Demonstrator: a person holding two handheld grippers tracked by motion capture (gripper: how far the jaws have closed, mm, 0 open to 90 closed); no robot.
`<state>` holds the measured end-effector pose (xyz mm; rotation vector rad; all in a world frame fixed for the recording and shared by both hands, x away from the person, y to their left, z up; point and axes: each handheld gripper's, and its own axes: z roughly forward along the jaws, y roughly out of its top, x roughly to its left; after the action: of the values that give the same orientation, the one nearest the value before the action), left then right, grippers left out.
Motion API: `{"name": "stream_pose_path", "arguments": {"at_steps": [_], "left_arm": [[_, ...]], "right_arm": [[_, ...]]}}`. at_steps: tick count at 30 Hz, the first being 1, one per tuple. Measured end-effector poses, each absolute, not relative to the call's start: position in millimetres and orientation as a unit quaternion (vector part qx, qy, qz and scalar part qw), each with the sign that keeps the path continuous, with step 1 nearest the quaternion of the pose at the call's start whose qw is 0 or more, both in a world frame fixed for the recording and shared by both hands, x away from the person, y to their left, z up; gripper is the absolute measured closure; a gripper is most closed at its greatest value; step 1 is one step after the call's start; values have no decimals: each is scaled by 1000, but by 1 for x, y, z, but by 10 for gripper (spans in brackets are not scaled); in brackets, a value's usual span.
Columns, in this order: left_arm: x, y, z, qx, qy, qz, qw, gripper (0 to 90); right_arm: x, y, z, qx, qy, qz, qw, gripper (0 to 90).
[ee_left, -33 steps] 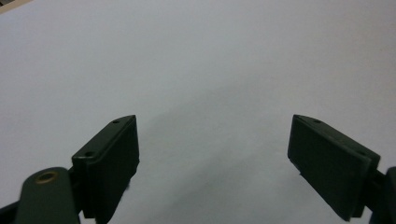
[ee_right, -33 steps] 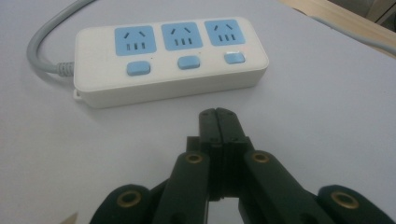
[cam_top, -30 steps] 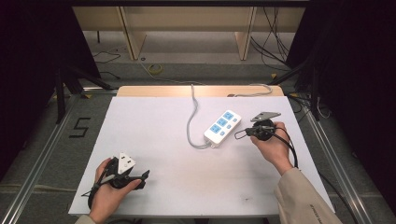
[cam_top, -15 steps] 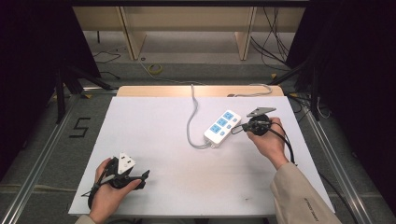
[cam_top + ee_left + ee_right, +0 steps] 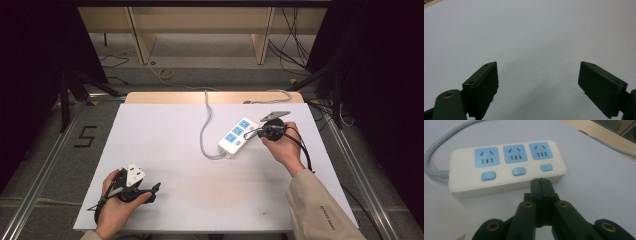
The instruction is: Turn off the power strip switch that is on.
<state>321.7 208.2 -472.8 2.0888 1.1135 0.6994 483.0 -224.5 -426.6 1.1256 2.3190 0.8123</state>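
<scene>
a white power strip (image 5: 237, 136) with three blue sockets and three blue switches (image 5: 545, 167) is seen lying toward the far right of the white table (image 5: 165, 145), its grey cord (image 5: 204, 131) looped away over the back edge. the right gripper (image 5: 253, 133) has been brought in from the strip's right side over the last second and is now held at the near long edge of the casing, jaws clenched together with nothing between them. in the right gripper view the closed tips (image 5: 540, 183) are lined up just below the switch at the end away from the cord; whether the casing is actually touched cannot be told. the closing of that gap suggests a press on this switch is being set up with the shut tips used as a finger. the left gripper (image 5: 150, 189) is kept where it was at the near left, well apart from the strip, its jaws spread wide over bare tabletop and holding nothing.
</scene>
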Motion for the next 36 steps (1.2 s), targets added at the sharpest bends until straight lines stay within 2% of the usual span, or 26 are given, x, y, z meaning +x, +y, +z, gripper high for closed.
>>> {"name": "stream_pose_path", "arguments": {"at_steps": [36], "left_arm": [[322, 208, -473, 800, 424, 269, 330, 165]], "right_arm": [[511, -213, -428, 419, 837, 287, 202, 900]]}}
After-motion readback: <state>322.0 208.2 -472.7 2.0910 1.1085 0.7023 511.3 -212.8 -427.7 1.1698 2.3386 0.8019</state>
